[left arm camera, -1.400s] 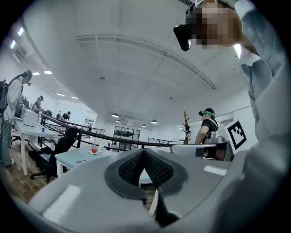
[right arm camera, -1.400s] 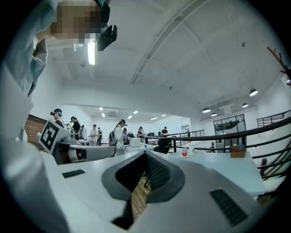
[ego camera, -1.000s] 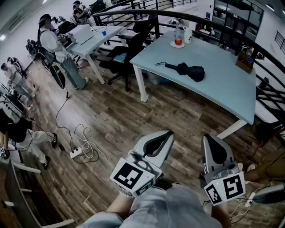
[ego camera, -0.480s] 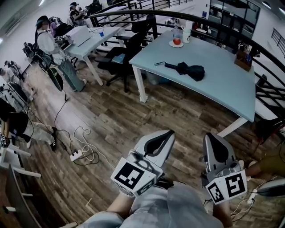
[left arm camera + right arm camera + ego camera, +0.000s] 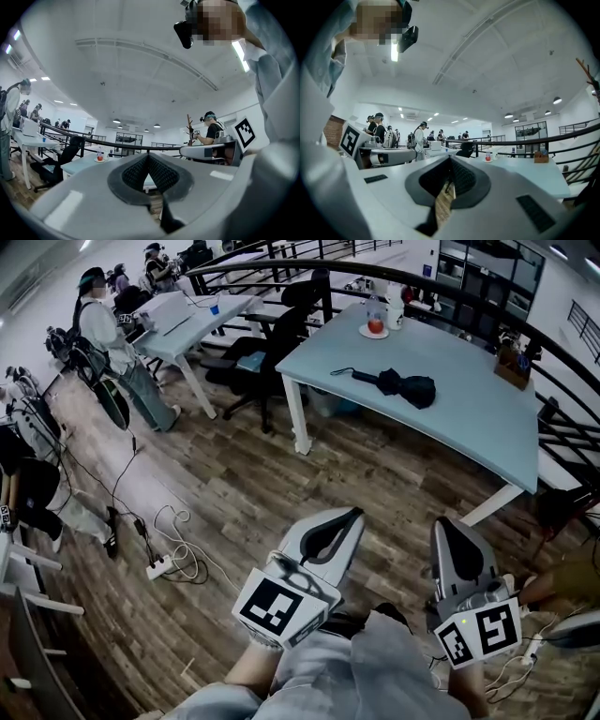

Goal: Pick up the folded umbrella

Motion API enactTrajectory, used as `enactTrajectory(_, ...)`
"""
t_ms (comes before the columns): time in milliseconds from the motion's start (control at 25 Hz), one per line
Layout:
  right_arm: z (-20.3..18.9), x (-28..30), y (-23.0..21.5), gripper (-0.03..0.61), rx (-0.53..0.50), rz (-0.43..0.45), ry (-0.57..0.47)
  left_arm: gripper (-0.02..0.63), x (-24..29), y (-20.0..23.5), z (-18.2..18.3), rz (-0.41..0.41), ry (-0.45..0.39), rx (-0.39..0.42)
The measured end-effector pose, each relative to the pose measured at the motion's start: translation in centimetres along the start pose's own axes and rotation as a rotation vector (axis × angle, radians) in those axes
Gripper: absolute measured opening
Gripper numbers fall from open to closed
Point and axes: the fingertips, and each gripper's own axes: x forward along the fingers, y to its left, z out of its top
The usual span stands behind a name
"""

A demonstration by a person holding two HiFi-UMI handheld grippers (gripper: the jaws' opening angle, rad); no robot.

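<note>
Wood-plank floor [image 5: 234, 484] underfoot, open office. Pale worktop [image 5: 469, 432] stood at 1 o'clock, well apart from both tongs. Folded umbrella [image 5: 401, 385] lay on it, black, strap end trailing toward 9 o'clock. Left tongs [image 5: 351, 515] and right tongs [image 5: 448, 524] sat low at 6 o'clock, each closed tight on nothing.

Risks, as judged: arriving unopened would shove the slack fabric; a pinch on loose cloth alone could slip. Loose cables [image 5: 183, 545] and power strip [image 5: 157, 564] at 8 o'clock could trip.

Brown caddy [image 5: 514, 367] at worktop's far edge: contents unclear. Saucer [image 5: 363, 333] at 12 o'clock carried a bottle [image 5: 376, 310].
</note>
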Motion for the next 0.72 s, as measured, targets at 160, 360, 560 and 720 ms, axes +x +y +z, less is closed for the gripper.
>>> enactTrajectory(160, -0.6, -0.2, 0.3, 0.000, 0.004, 0.003, 0.012, 0.005, -1.0, 0.1, -0.5, 0.020, 0.010, -0.025)
enactTrajectory(360, -1.4, 0.2, 0.7, 0.000, 0.010, 0.014, 0.023, 0.005, -1.7, 1.2, -1.0, 0.048, -0.009, -0.033)
enactTrajectory(560, -2.3, 1.5, 0.0, 0.000, 0.028, 0.036, 0.043, 0.005, -1.1, 1.9, -1.5, 0.066, 0.005, -0.039)
enactTrajectory(720, -3.2, 3.4, -0.6, 0.000, 0.032, 0.066, 0.060, 0.005, -0.3, 3.2, -1.7, 0.085, 0.014, -0.033)
